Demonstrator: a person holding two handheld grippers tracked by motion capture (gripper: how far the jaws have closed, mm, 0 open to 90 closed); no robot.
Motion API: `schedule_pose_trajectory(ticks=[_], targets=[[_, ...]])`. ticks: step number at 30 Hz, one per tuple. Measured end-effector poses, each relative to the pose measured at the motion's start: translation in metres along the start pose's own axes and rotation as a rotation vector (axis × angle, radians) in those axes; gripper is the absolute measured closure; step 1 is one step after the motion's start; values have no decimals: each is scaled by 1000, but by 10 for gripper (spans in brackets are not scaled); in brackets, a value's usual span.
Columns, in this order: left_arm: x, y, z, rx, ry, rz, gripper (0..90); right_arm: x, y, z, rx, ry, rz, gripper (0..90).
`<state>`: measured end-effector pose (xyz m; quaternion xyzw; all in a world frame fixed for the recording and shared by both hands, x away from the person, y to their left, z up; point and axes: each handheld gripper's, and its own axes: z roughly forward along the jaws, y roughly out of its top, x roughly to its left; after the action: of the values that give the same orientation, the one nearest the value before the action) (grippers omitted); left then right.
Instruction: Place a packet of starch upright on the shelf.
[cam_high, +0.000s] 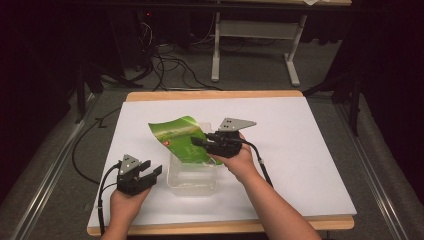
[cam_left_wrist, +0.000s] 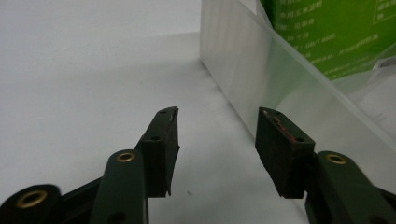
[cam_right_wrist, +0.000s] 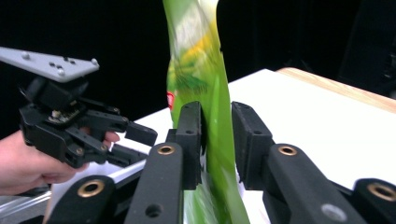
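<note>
We hold the flat green snack bag (cam_high: 179, 137) with our right gripper (cam_high: 200, 141), its fingers (cam_right_wrist: 192, 140) pinching the bag, above the clear plastic box (cam_high: 192, 181) near the tabletop's (cam_high: 300, 165) near edge. Our left gripper (cam_high: 150, 169), fingers spread and empty, waits just beside the box's left wall.

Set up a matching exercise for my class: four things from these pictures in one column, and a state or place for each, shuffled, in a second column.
Things:
1. green packet
2. clear plastic box
3. left gripper
4. right gripper

States or places:
A. jaws apart, nothing between them
B. stands on the white table sheet
C. lifted, tilted over the box
D. jaws around the green packet

Pairs: 1-C, 2-B, 3-A, 4-D
</note>
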<state>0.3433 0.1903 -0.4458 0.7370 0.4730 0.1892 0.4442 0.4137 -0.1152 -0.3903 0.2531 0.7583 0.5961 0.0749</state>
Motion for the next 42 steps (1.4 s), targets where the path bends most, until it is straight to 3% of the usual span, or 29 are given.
schedule_pose_trajectory(ticks=[6, 11, 12, 13, 16, 17, 19, 21, 22, 28, 30, 37, 40, 42], targets=[[-4, 3, 6, -22, -37, -20, 652, 5, -6, -12, 9, -54, -19, 737], [-6, 5, 12, -26, -41, -47, 793, 11, -14, -29, -1, -114, -22, 761], [-5, 5, 15, -21, -41, -50, 844, 13, -18, -36, -5, -145, -25, 795], [-5, 6, 17, -13, -40, -54, 844, 13, -18, -36, -5, -145, -25, 795], [-6, 7, 24, 11, -18, -25, 892, 11, -26, -47, -7, -193, -2, 866], [-7, 8, 26, 12, -18, -23, 900, 10, -29, -50, 7, -229, 8, 900], [-8, 9, 29, 8, -37, -41, 900, 6, -36, -53, 45, -254, 35, 900], [-11, 9, 31, 6, -51, -29, 900, 9, -48, -49, 132, -299, 0, 900], [-14, 9, 32, 10, -63, -16, 900, 10, -50, -47, 147, -310, -8, 900], [-21, 7, 33, 23, -72, 4, 900, 14, -54, -31, 185, -325, -7, 900], [-20, 6, 33, 21, -85, -11, 900, 14, -54, -28, 194, -328, -7, 900], [-21, 5, 33, 16, -83, -19, 900, 21, -54, 6, 274, -327, -39, 900], [-21, 5, 33, 19, -82, -14, 900, 17, -55, 5, 276, -308, -7, 900], [-21, 5, 33, 23, -79, -8, 900, 19, -53, -1, 262, -307, -16, 900]])
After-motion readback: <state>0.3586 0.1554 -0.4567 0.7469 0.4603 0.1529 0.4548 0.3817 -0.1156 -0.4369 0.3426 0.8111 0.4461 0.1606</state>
